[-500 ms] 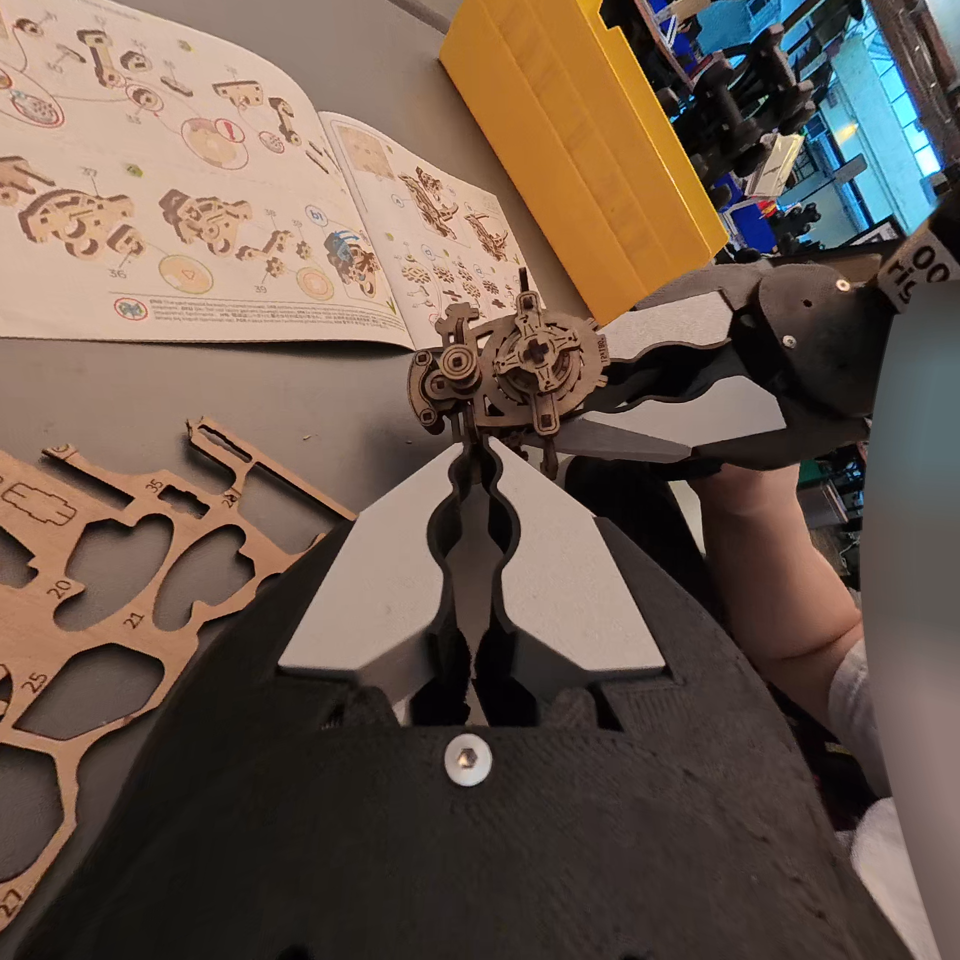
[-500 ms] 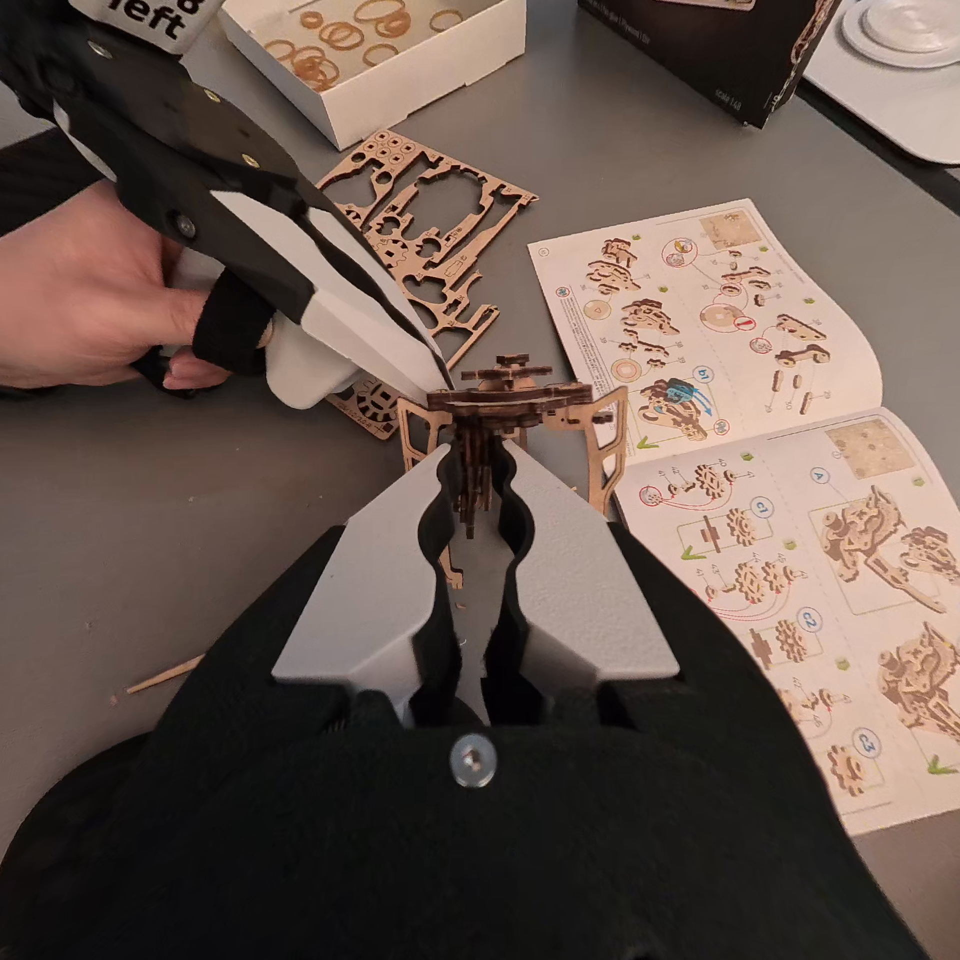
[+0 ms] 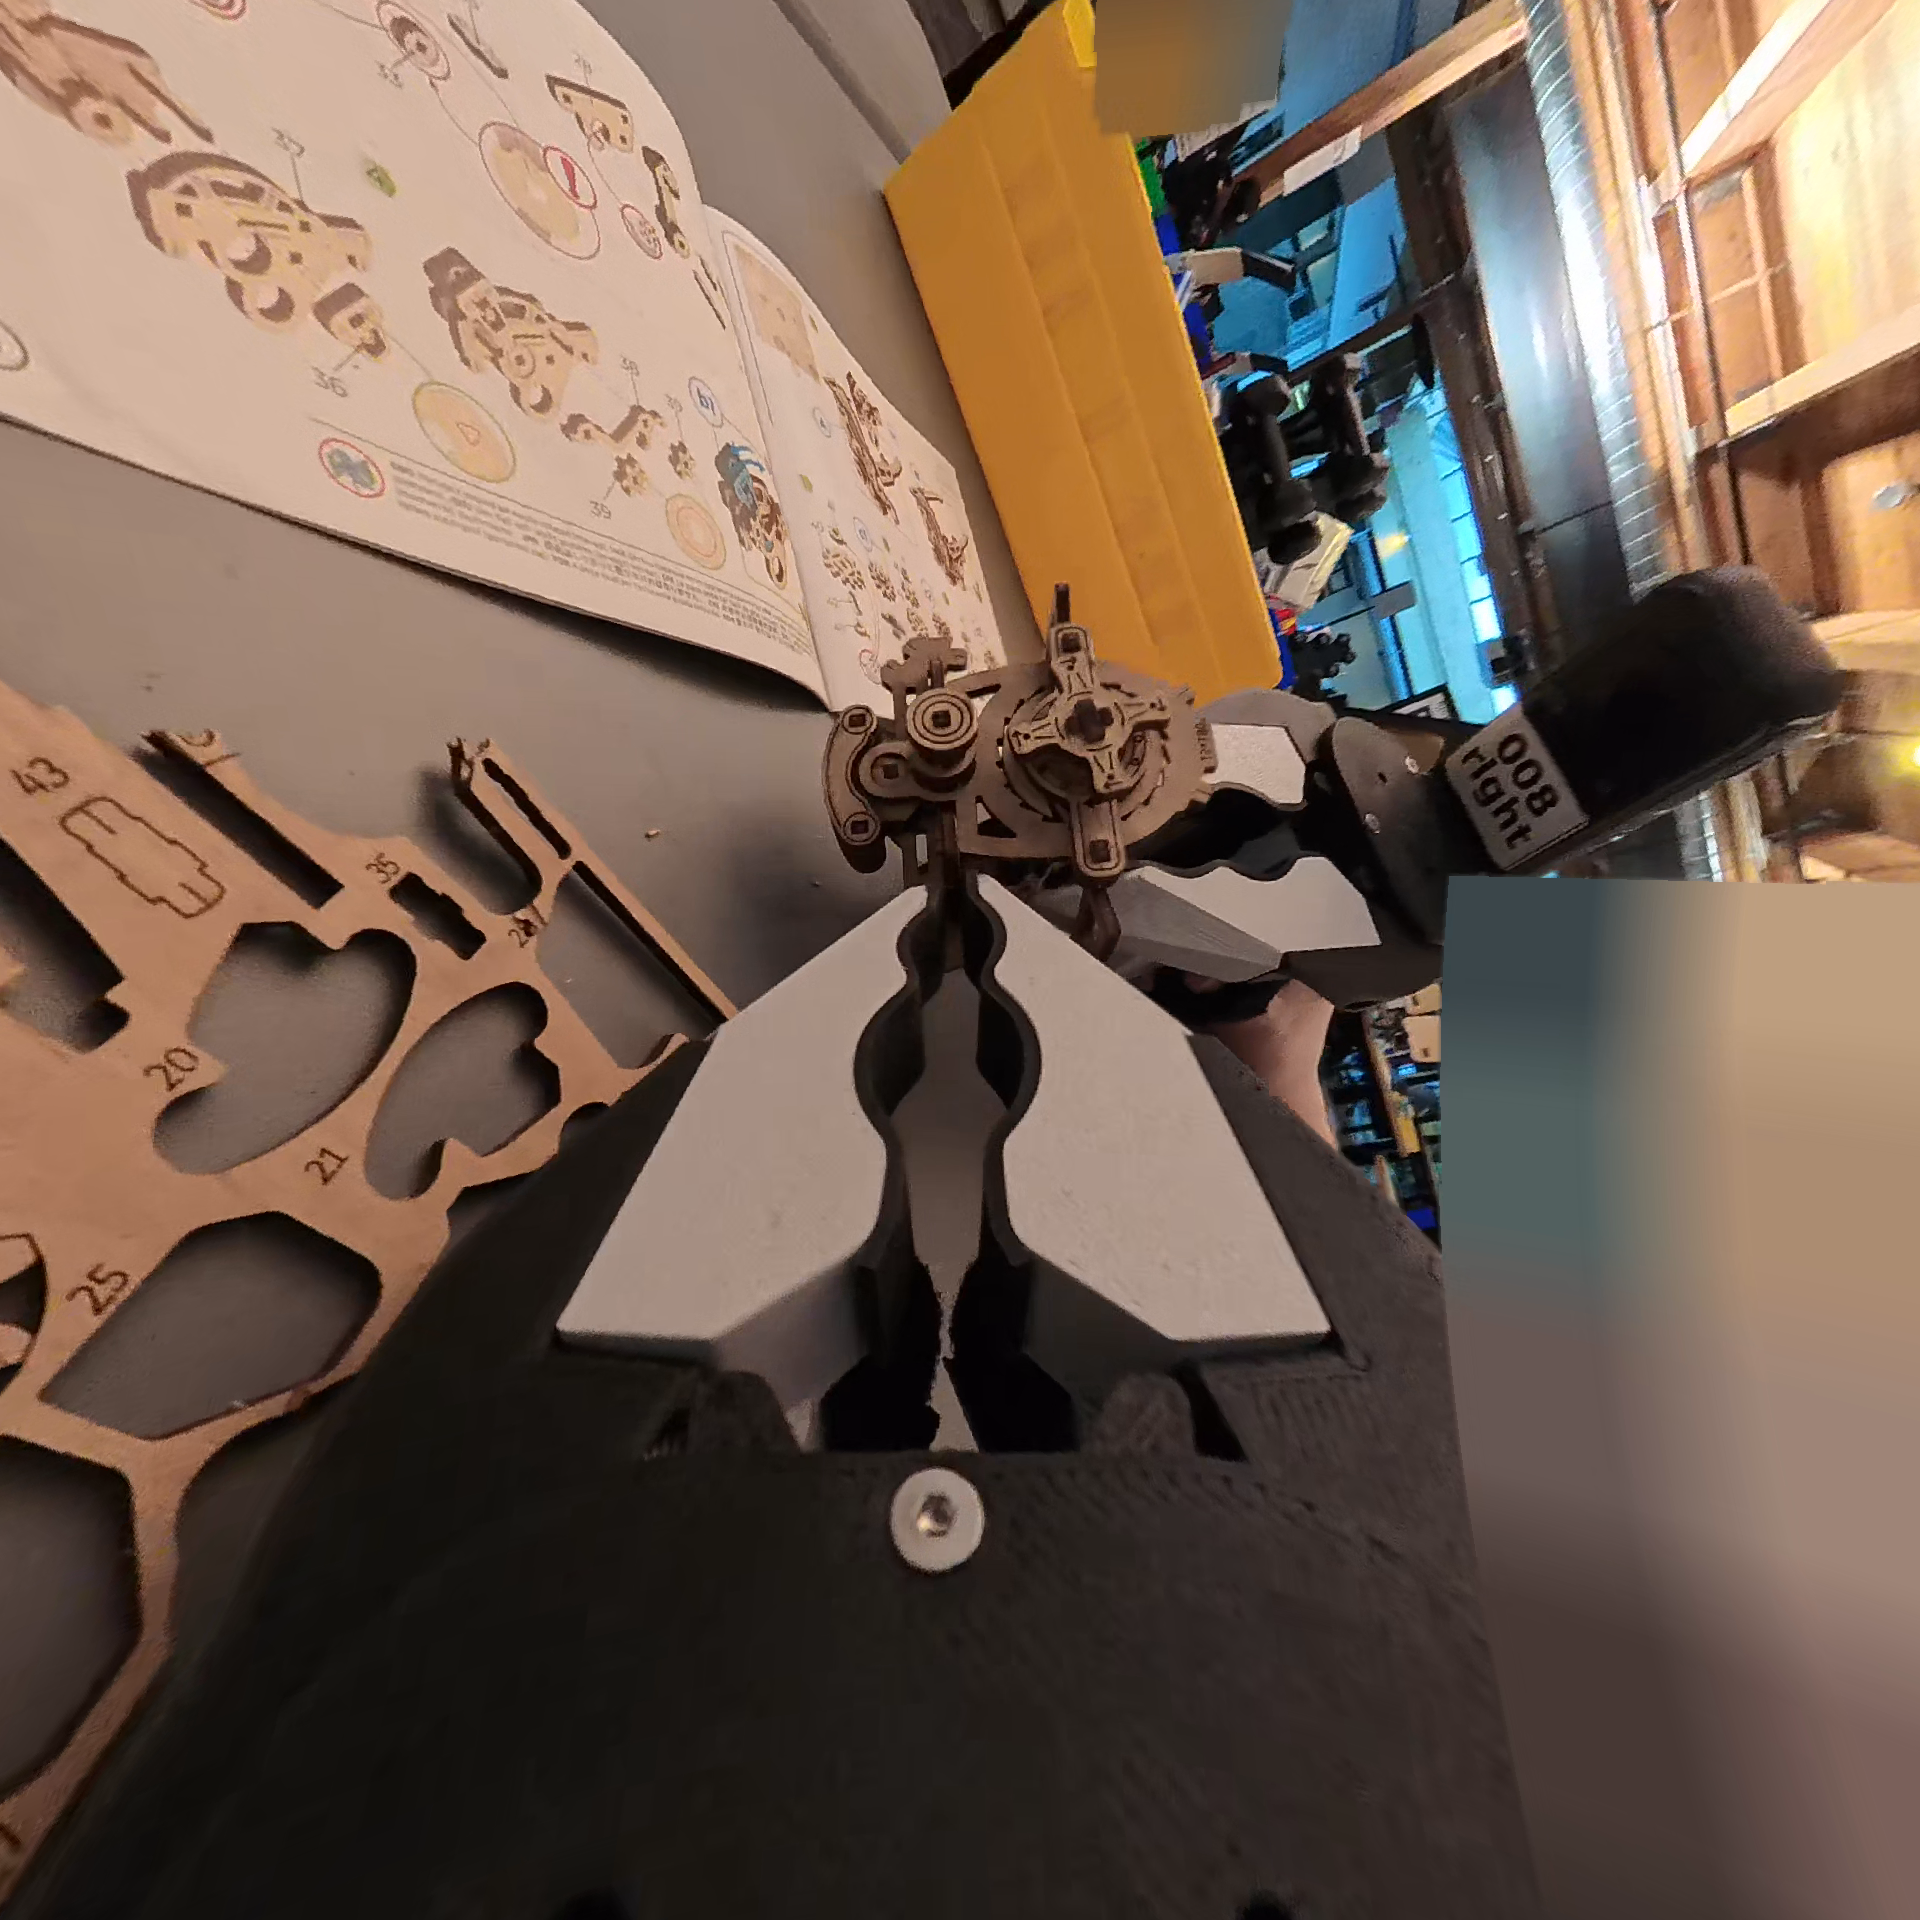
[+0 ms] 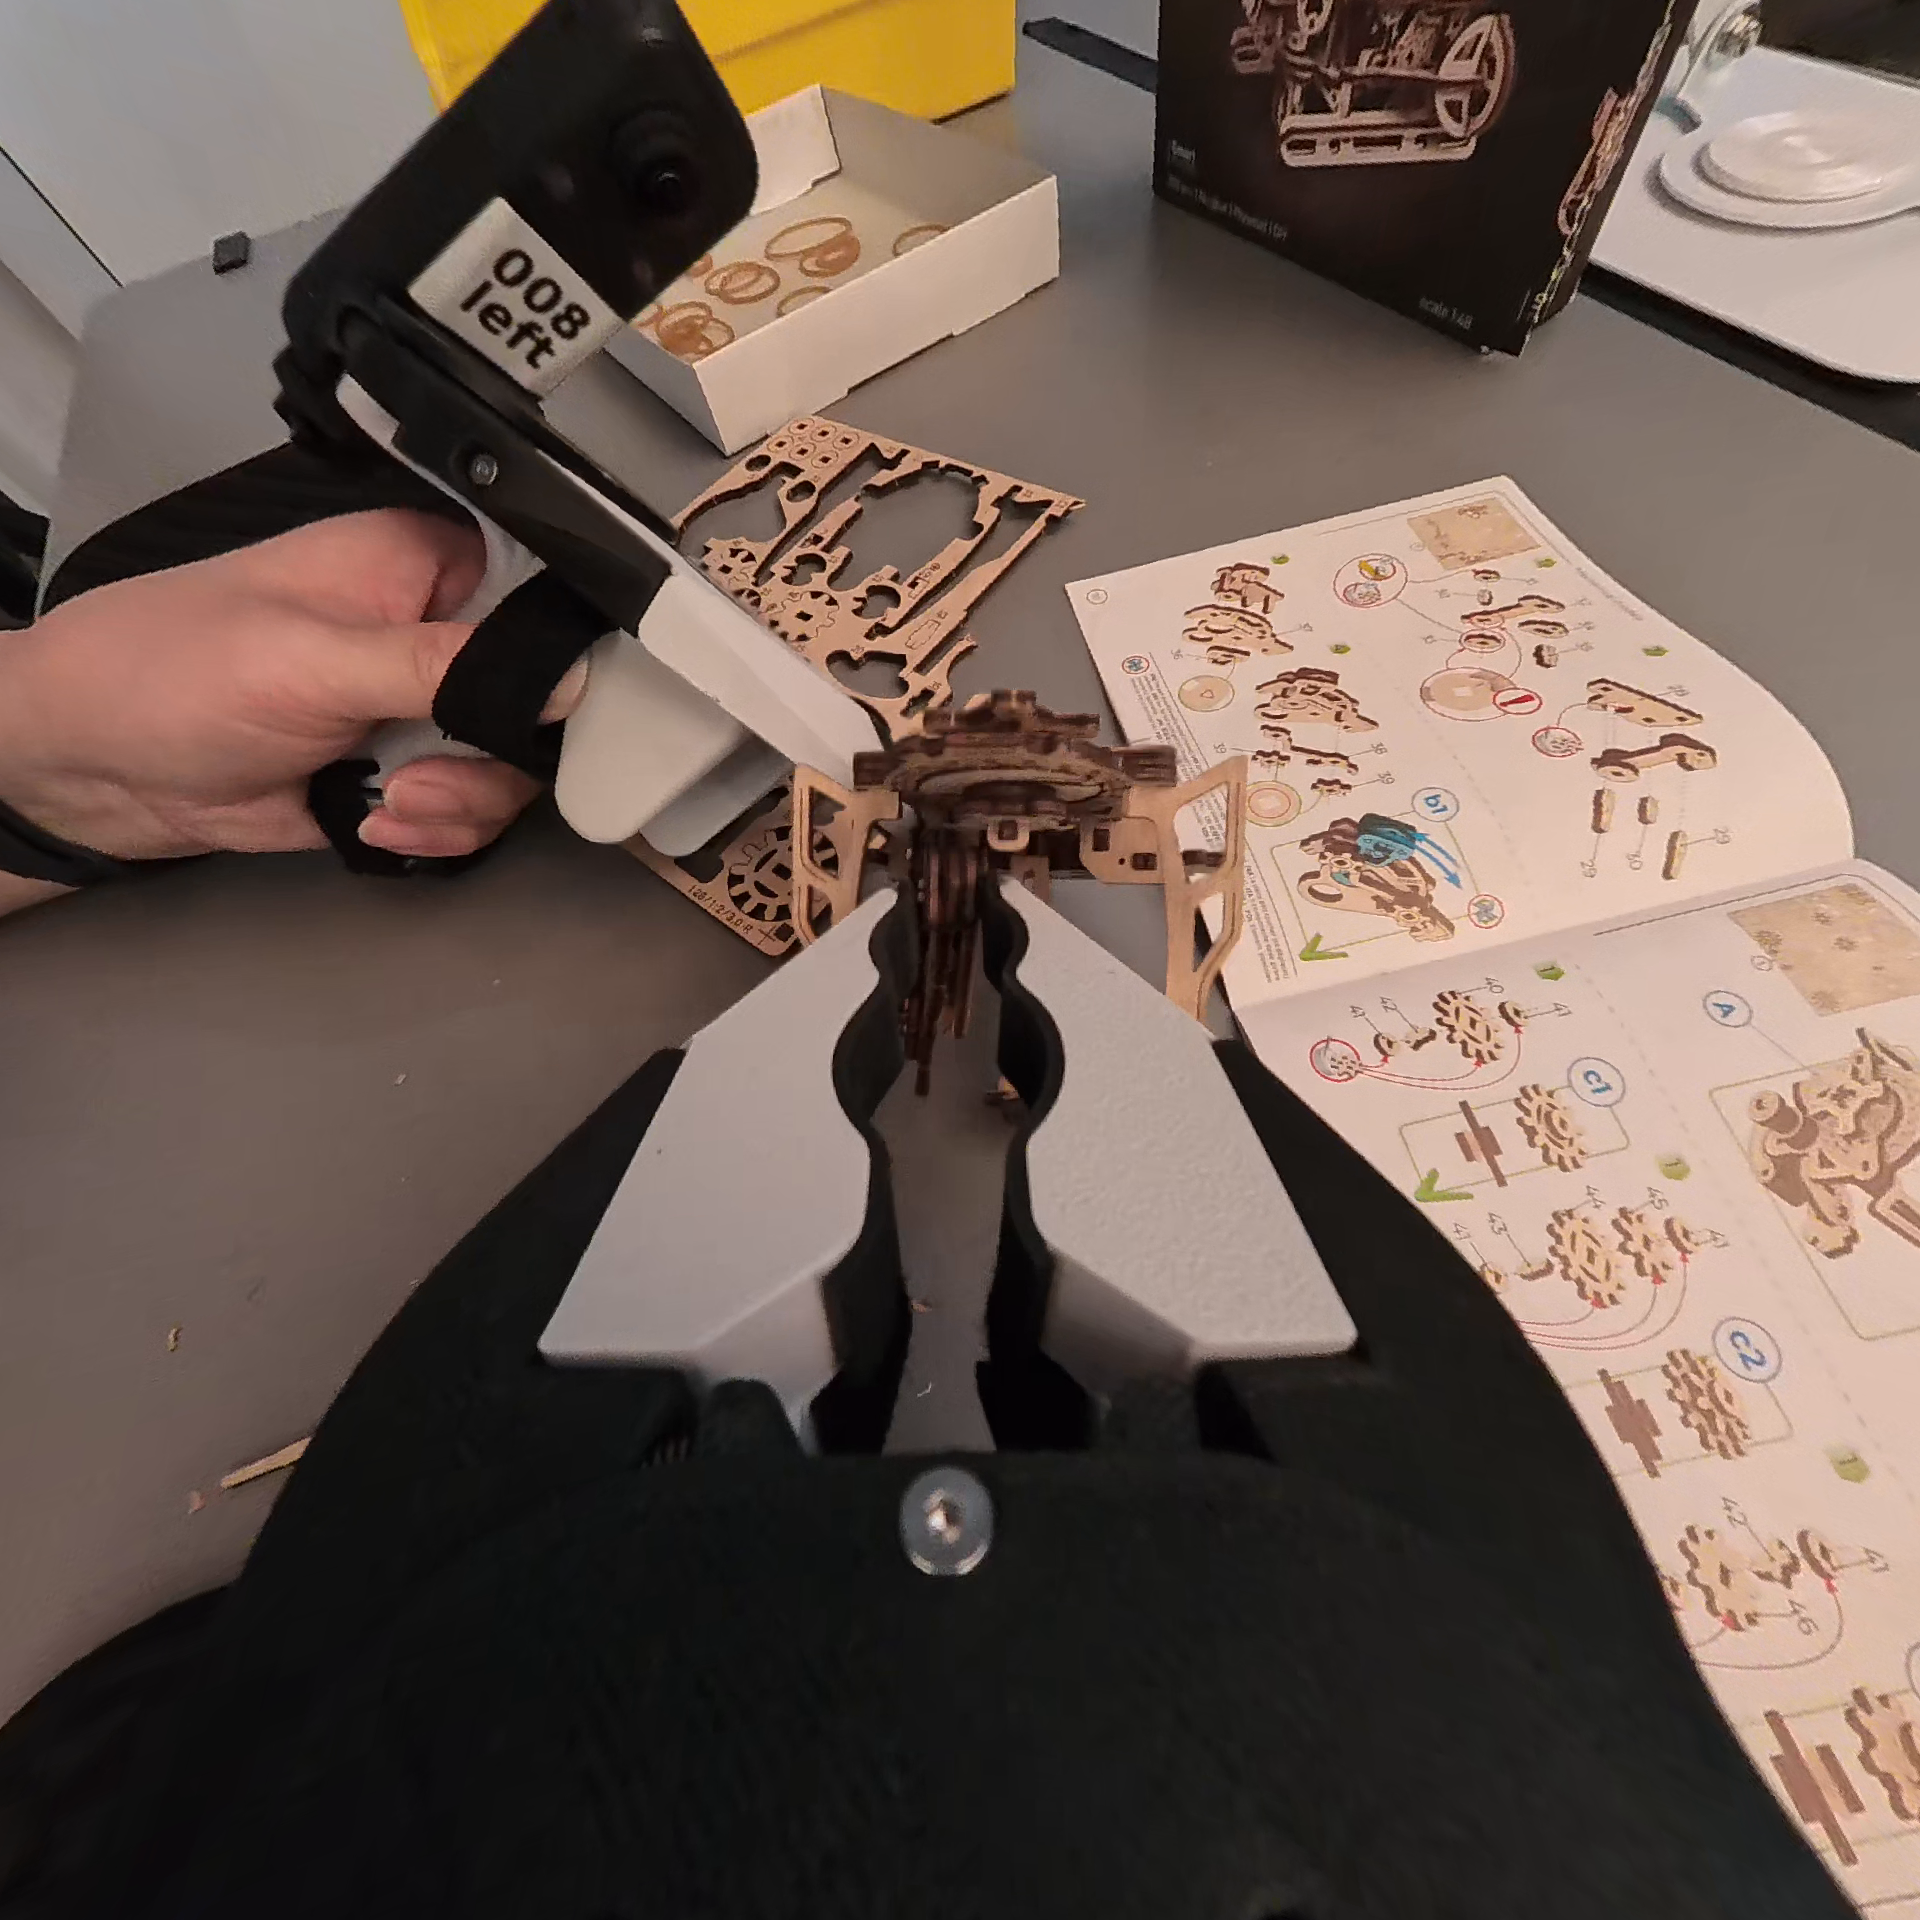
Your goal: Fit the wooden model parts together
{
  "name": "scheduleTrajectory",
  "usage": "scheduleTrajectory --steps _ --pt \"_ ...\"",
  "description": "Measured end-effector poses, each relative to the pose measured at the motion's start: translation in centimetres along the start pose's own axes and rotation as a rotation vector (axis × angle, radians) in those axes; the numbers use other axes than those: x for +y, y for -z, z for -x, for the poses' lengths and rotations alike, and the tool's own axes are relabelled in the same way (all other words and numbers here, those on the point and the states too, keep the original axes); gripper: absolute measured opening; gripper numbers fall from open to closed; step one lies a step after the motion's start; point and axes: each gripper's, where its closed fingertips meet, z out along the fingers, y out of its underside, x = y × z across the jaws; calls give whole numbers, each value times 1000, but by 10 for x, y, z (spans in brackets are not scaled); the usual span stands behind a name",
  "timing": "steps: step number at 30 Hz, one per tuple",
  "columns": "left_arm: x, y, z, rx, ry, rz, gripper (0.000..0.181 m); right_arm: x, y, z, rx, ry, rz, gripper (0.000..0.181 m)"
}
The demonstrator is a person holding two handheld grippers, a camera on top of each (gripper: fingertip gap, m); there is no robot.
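On the left of the grey worktop in the right wrist view, a person's hand holds our left gripper, whose fingers are pinched on a thin edge of the wooden model. Behind it lie a punched-out wooden parts sheet and a white tray of small rings. At the centre the wooden model is held above the worktop, its geared assembly uppermost and pale frame legs hanging at either side. Our right gripper is clamped on the stack of plates beneath it. From the left wrist view we see the left gripper gripping a slim tab under the gears, with the right gripper reaching in from the right. An open instruction booklet lies to the right, a dark box behind it.
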Motion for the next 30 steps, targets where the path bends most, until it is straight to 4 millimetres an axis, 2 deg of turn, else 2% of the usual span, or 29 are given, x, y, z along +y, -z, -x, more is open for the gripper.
scheduleTrajectory --steps 6,8,13,17,18,27,30 --pt "2 -1 2 -18 -22 7 0 4 -1 -1 -8 -18 20 13" --pt "2 -2 2 -15 -25 8 0 7 -1 -3 -3 -26 38 22" --pt "4 -2 3 -21 -25 11 0 16 -2 -4 17 -19 104 22" --pt "3 -2 4 -28 -32 9 0 19 -2 -2 9 -7 122 16" --pt "3 -2 4 -29 -35 8 0 19 -1 0 -4 -10 121 8" --pt "4 -3 1 -27 -59 8 0 16 1 -3 -12 -54 95 8" --pt "7 -4 1 -32 -72 28 0 20 2 -1 -19 -87 154 8"
